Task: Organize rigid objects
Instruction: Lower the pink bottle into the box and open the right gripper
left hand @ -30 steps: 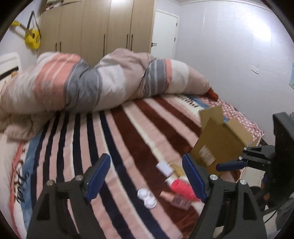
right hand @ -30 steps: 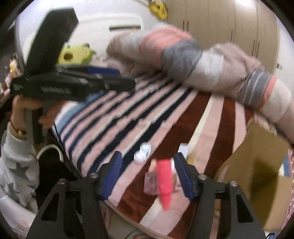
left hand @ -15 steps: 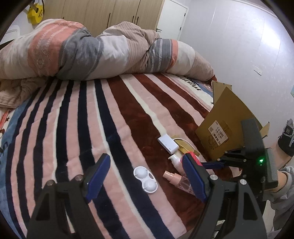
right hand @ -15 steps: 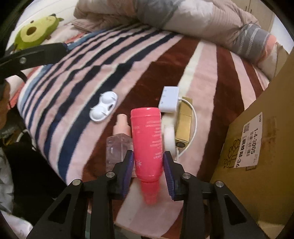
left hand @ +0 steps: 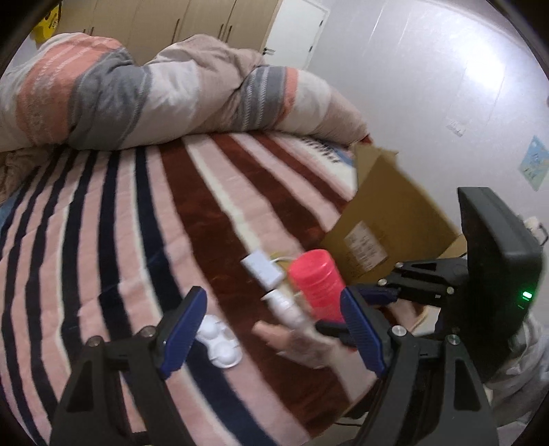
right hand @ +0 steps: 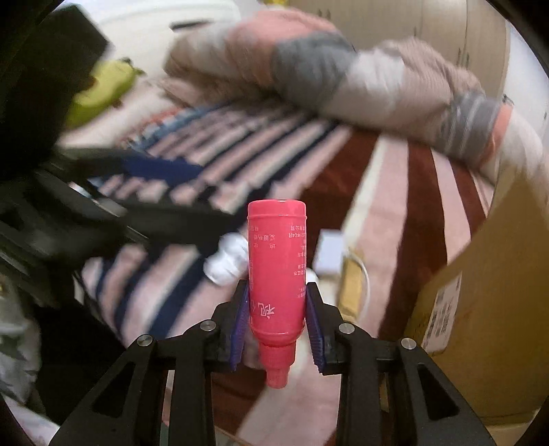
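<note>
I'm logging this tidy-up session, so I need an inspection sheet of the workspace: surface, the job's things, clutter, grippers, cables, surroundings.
Surface: striped blanket spread over a bed.
Job's things: pink bottle clamped near its cap end, cap toward the camera, clear of the blanket; white contact lens case, white adapter, white bottle and clear pink-capped bottle lie on the blanket; cardboard box stands at the bed's edge.
Clutter: rolled duvet, green plush toy.
Grippers: right gripper shut on the pink bottle; left gripper open, holding nothing.
Cables: white cord beside the adapter.
Surroundings: wardrobe, door, white wall.
</note>
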